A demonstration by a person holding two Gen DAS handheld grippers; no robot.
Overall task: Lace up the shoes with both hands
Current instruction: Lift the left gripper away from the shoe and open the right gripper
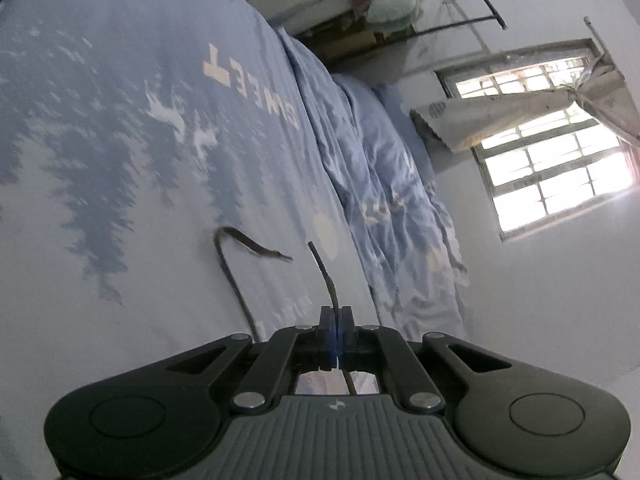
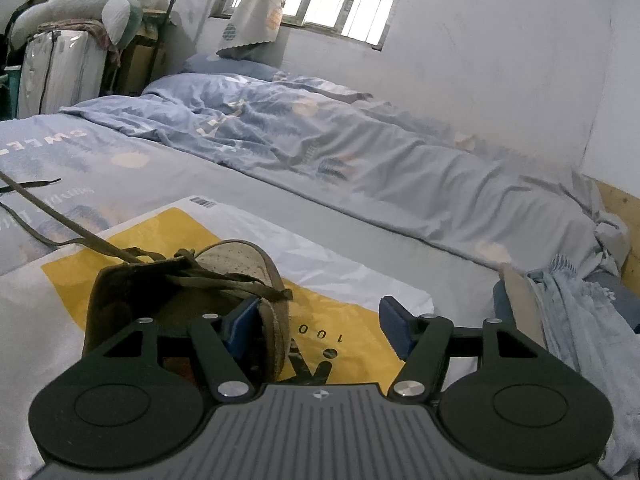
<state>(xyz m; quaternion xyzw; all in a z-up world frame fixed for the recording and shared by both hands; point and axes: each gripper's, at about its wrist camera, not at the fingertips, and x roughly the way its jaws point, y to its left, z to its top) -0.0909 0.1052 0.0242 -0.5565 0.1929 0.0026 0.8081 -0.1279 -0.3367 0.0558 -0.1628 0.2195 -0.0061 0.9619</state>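
Gripping lace [image 1: 325, 276] in closed left gripper [image 1: 337, 312]; right gripper [image 2: 320, 320] standing open beside shoe [image 2: 188, 300] (unheld). Risking dragging shoe off bag [image 2: 340, 272] by overpulling.

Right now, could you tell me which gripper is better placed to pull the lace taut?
Left: the left gripper is shut on the lace. The right gripper is open beside the shoe.

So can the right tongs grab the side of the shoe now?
Probably yes. The right tongs are open, and one pad already sits inside the shoe, with the shoe's side wall between the pads. Nothing blocks them from closing.
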